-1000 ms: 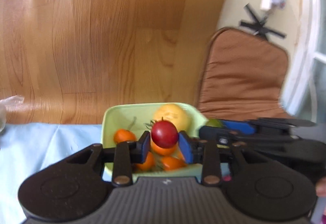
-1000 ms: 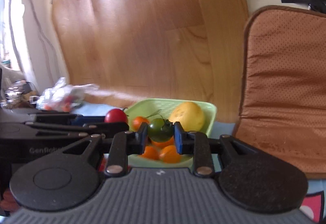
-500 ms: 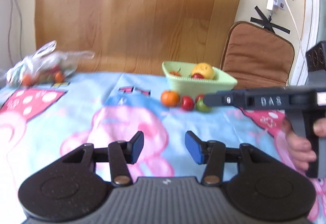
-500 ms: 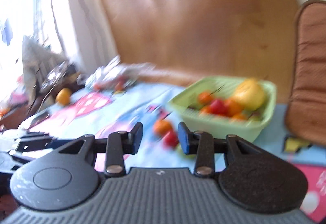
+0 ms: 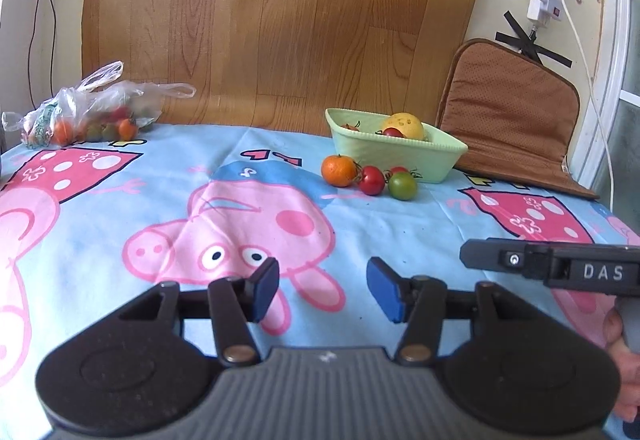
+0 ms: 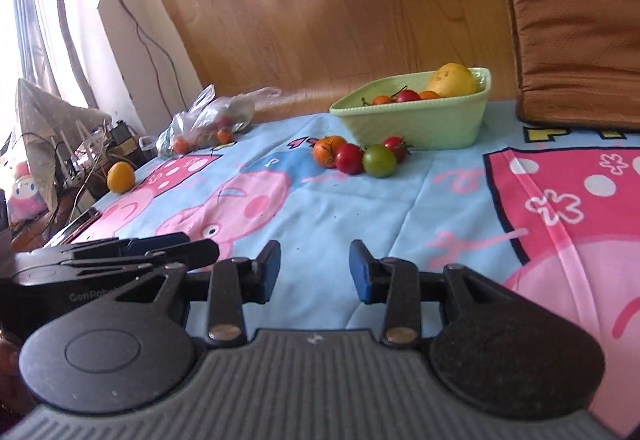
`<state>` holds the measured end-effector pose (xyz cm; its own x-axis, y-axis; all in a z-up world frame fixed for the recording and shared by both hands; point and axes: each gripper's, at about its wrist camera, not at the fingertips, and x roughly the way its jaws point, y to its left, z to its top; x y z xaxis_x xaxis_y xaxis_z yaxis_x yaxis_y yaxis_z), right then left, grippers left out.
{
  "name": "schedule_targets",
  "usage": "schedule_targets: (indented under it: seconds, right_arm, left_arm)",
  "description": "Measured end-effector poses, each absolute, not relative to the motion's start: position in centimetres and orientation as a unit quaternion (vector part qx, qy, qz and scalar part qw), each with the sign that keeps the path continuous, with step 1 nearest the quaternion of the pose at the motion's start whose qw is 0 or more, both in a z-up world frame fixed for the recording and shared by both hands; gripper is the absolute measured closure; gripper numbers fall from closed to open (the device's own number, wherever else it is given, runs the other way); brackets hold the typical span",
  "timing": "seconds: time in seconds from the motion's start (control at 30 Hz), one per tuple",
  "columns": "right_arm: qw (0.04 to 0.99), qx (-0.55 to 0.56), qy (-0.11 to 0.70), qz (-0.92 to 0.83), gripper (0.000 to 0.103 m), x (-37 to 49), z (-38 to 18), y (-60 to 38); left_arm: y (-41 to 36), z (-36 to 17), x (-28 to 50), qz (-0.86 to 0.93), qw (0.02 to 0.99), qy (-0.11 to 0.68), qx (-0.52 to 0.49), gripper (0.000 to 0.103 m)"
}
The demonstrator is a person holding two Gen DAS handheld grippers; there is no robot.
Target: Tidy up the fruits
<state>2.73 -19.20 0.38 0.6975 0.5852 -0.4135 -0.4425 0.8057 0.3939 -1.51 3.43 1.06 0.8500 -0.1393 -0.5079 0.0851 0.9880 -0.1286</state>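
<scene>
**A:** Where does the left claw stand?

**B:** Low over the cartoon-pig cloth that covers the bench, near its front edge. Its blue pads are apart and have just been opening further; only the cloth shows between them.

**A:** And the right claw?

**B:** Also over the cloth, pads apart, nothing between them. Its jaws opened a little within the last second. In the right wrist view the left claw's body lies just to its left; in the left wrist view the right one shows at the right edge, with part of a hand below it.

**A:** Where is the fruit?

**B:** Well away from both claws, toward the back of the bench. A pale green bowl holds a yellow fruit and some small red and orange tomatoes. Just in front of the bowl, on the cloth, lies a little cluster: an orange fruit, a red tomato touching it, a green tomato, and a second red tomato partly hidden behind the green one, close against the bowl's wall.

**A:** Anything else?

**B:** A clear plastic bag with more small tomatoes at the back left of the bench, and a lone yellow-orange fruit near the left edge. A brown cushion leans behind the bowl on the right.
</scene>
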Motion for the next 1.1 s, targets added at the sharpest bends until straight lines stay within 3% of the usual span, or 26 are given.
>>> schedule_targets:
  seconds: [1.1]
  right_arm:
    - [0.925,0.112,0.251,0.261,0.062,1.8,0.3,-18.9]
  left_arm:
    - [3.8,1.4,-2.1,-0.076,0.965,0.242,-0.067,0.049]
